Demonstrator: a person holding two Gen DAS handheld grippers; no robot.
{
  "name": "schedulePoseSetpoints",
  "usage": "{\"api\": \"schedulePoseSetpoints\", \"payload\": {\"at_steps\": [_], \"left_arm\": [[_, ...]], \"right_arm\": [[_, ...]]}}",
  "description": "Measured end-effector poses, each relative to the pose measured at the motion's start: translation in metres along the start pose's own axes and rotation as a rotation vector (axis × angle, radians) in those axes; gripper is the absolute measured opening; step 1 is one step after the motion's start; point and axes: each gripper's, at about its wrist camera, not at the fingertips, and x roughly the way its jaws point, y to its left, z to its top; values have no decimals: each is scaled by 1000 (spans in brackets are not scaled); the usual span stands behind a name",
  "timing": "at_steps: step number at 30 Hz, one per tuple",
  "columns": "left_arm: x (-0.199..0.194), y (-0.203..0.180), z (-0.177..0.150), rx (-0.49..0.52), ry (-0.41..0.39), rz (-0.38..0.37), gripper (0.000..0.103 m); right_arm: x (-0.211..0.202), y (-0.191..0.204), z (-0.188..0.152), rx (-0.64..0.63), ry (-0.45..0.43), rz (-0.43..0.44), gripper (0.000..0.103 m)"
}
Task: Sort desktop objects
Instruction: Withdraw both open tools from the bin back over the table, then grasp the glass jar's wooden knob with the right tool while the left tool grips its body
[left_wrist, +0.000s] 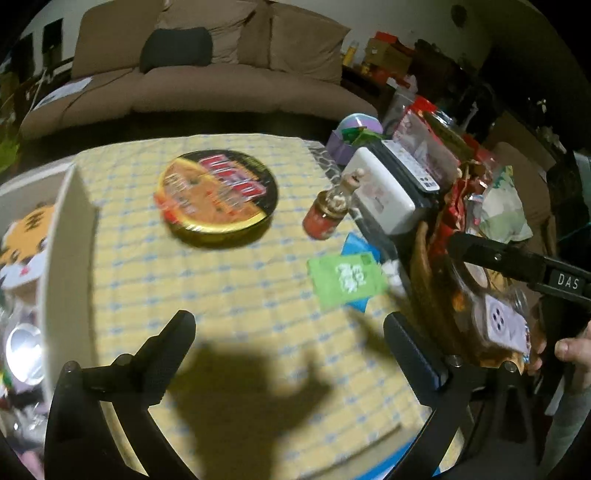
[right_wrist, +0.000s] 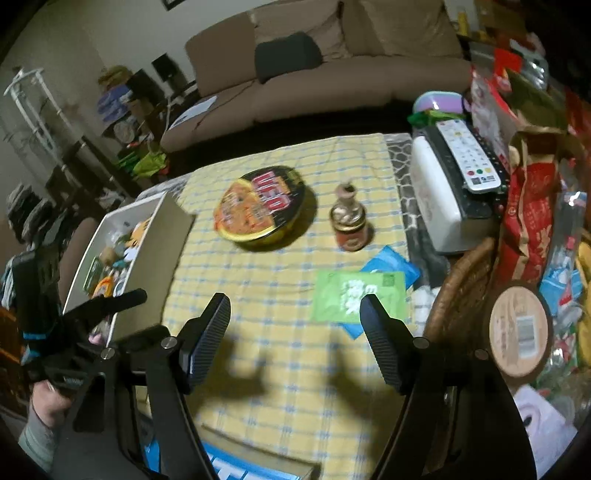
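On the yellow checked cloth (left_wrist: 221, 288) lie a round instant-noodle bowl (left_wrist: 218, 195) (right_wrist: 262, 203), a small red-labelled bottle (left_wrist: 328, 210) (right_wrist: 349, 221) standing upright, and a green packet (left_wrist: 345, 278) (right_wrist: 340, 295) on top of a blue packet (left_wrist: 360, 251) (right_wrist: 391, 264). My left gripper (left_wrist: 288, 321) hangs open over bare cloth in front of the bowl, nothing between its fingers. My right gripper (right_wrist: 295, 301) is open too, over the cloth just near the green packet and apart from it. One of its fingers (left_wrist: 498, 254) shows over the basket in the left wrist view.
A white box (left_wrist: 70, 240) (right_wrist: 166, 251) with a tiger plush and small items stands at the cloth's left edge. At the right are a wicker basket (left_wrist: 424, 280) (right_wrist: 461, 288) full of snacks, a white case (left_wrist: 384, 199) (right_wrist: 439, 206) with a remote (right_wrist: 469, 155) on it, and a sofa (left_wrist: 207, 85) behind.
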Motion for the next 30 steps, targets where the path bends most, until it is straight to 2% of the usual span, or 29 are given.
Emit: {"api": "schedulePoseSetpoints", "payload": {"at_steps": [3, 8, 12, 14, 15, 17, 20, 23, 27, 30], "left_arm": [[24, -13, 14, 16, 2, 8, 103], [67, -46, 37, 167, -42, 122, 103], [93, -49, 54, 157, -94, 137, 103], [102, -48, 59, 165, -134, 144, 103], [107, -49, 61, 176, -140, 147, 103], [116, -48, 62, 201, -139, 156, 103], [125, -47, 63, 228, -142, 170, 103], [130, -49, 64, 264, -157, 164, 103], [136, -60, 67, 324, -187, 146, 103], [143, -65, 71, 341, -200, 131, 103]], "right_arm": [[14, -12, 16, 1, -15, -18, 77], [42, -24, 48, 0, -33, -25, 77], [74, -32, 66, 18, -13, -30, 76], [88, -37, 71, 26, -1, -31, 72], [96, -40, 73, 37, 9, -20, 68], [109, -45, 75, 51, 20, -1, 67], [124, -46, 77, 33, 24, -17, 62], [137, -46, 78, 21, 42, -27, 54], [143, -47, 80, 0, 45, -43, 31], [143, -48, 81, -11, 45, -40, 27]]}}
